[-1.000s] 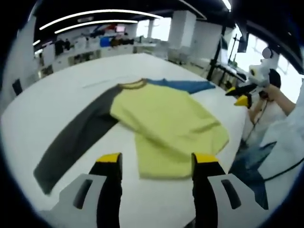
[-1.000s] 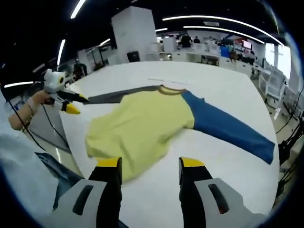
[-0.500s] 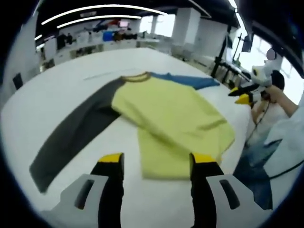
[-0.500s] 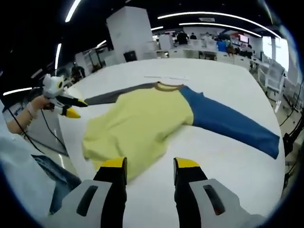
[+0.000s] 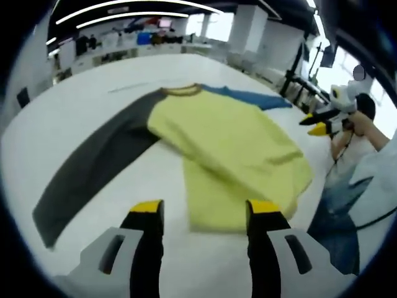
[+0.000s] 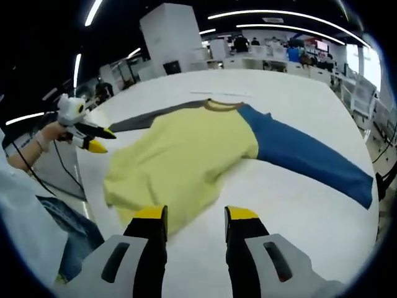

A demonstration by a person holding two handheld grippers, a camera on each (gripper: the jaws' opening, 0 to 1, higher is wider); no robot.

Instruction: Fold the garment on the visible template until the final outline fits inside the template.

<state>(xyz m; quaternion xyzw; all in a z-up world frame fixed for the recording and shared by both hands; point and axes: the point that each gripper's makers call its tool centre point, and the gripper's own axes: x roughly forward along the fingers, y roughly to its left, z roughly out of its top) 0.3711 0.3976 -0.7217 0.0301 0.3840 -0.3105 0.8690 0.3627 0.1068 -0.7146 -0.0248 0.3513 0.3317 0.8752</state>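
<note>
A long-sleeved shirt lies flat on the white table (image 5: 37,136), its yellow body (image 5: 236,149) rumpled and partly doubled over at the hem. One sleeve is dark grey (image 5: 93,167), the other blue (image 6: 310,158). In the right gripper view the yellow body (image 6: 180,161) lies just ahead of the jaws. My left gripper (image 5: 201,214) is open above the table, just short of the yellow hem, holding nothing. My right gripper (image 6: 189,217) is open over the hem from the other side, also holding nothing. The right gripper (image 5: 319,124) appears at the right of the left gripper view, and the left gripper (image 6: 87,133) at the left of the right gripper view.
The table (image 6: 298,217) is large and white with a rounded edge. A thin line (image 6: 220,93) is marked on it beyond the collar. A person's sleeve and jeans (image 6: 37,230) stand at the near edge. Desks and screens fill the office behind.
Both grippers have edged closer to the shirt's hem, so the garment looks larger. The shirt itself has not moved, and both stay open.
</note>
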